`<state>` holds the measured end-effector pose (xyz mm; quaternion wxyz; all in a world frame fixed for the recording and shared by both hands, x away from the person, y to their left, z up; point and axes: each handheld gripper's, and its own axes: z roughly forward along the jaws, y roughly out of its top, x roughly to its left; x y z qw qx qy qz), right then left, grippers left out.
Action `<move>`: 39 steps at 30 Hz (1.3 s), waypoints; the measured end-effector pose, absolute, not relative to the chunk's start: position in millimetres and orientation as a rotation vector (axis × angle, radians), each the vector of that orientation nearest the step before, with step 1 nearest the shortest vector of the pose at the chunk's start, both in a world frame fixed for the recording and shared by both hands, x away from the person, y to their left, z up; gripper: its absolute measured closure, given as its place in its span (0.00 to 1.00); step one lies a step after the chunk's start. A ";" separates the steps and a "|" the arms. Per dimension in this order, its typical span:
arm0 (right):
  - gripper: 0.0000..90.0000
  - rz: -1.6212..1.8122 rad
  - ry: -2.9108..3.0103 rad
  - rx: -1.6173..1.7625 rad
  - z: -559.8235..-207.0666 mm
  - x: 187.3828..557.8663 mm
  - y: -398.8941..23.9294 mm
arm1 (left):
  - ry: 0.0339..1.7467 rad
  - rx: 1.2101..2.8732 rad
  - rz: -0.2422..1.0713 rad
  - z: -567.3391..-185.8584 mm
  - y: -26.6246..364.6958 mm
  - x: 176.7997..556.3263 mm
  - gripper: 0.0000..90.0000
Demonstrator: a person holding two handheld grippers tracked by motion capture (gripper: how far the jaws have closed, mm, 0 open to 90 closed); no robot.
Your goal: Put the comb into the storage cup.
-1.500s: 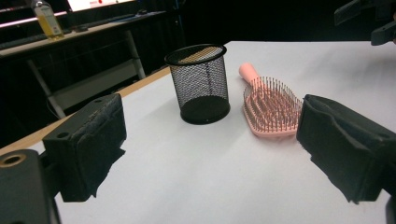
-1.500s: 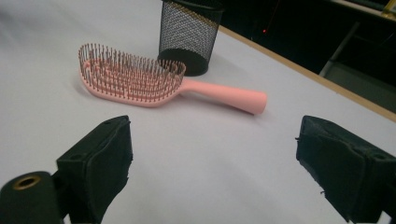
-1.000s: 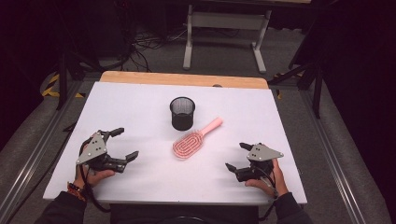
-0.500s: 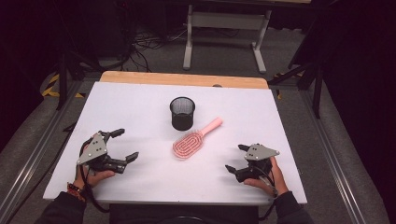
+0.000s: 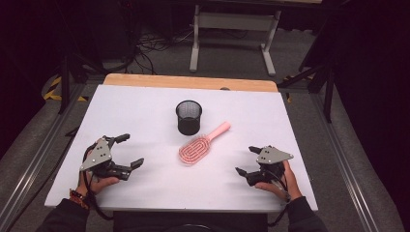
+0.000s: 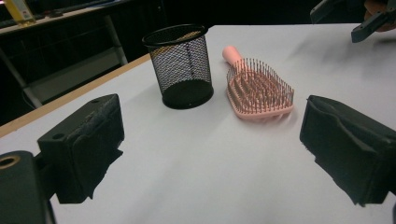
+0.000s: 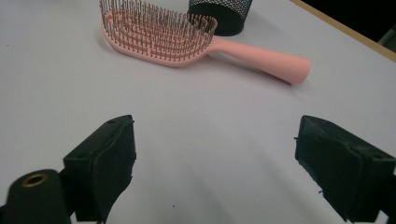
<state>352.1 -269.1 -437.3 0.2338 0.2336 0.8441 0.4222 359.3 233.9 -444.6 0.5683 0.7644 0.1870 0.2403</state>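
Note:
A pink hairbrush (image 5: 196,147) lies bristles up in the middle of the white table (image 5: 145,101), its handle pointing toward the far right. A black mesh cup (image 5: 188,117) stands upright just behind it. My left gripper (image 5: 133,150) rests at the near left, open with nothing between its jaws, and faces the cup (image 6: 180,65) and brush (image 6: 259,88). At the near right, my right gripper (image 5: 244,159) is open and empty too. It points at the brush (image 7: 159,32), with the cup (image 7: 219,14) behind that.
A wooden strip (image 5: 188,81) runs along the table's far edge. Beyond it a metal stand (image 5: 232,29) and cables lie on the dark floor. Bare white surface lies between each gripper and the brush.

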 end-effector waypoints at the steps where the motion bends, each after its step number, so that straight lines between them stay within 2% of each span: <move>1: 0.15 1.161 2.319 0.639 -436.8 352.2 -269.1 | 0.439 1.796 0.565 -444.6 234.0 359.3 0.08; 12: 0.13 1.150 2.337 0.623 -427.1 357.6 -269.7 | 0.441 1.805 0.562 -444.8 233.9 359.3 0.09; 16: 0.09 1.129 2.363 0.625 -417.5 369.8 -268.4 | 0.449 1.812 0.563 -444.9 233.6 359.3 0.09; 21: 0.09 1.073 2.474 0.561 -398.1 390.4 -259.9 | 0.453 1.822 0.555 -445.9 232.3 359.7 0.09; 25: 0.13 0.906 2.537 0.450 -377.4 406.8 -243.4 | 0.452 1.845 0.552 -446.7 231.7 360.3 0.10; 27: 0.19 0.862 2.565 0.388 -369.3 413.9 -236.2 | 0.447 1.854 0.536 -447.5 231.1 360.3 0.10; 30: 0.18 0.737 2.608 0.301 -362.0 427.8 -220.1 | 0.437 1.865 0.533 -447.9 230.5 360.3 0.10; 35: 0.24 0.567 2.689 0.114 -360.9 450.6 -192.8 | 0.438 1.862 0.525 -448.3 231.8 360.3 0.10; 39: 0.32 0.373 2.781 -0.028 -372.7 469.9 -171.6 | 0.445 1.856 0.520 -448.6 233.8 360.3 0.10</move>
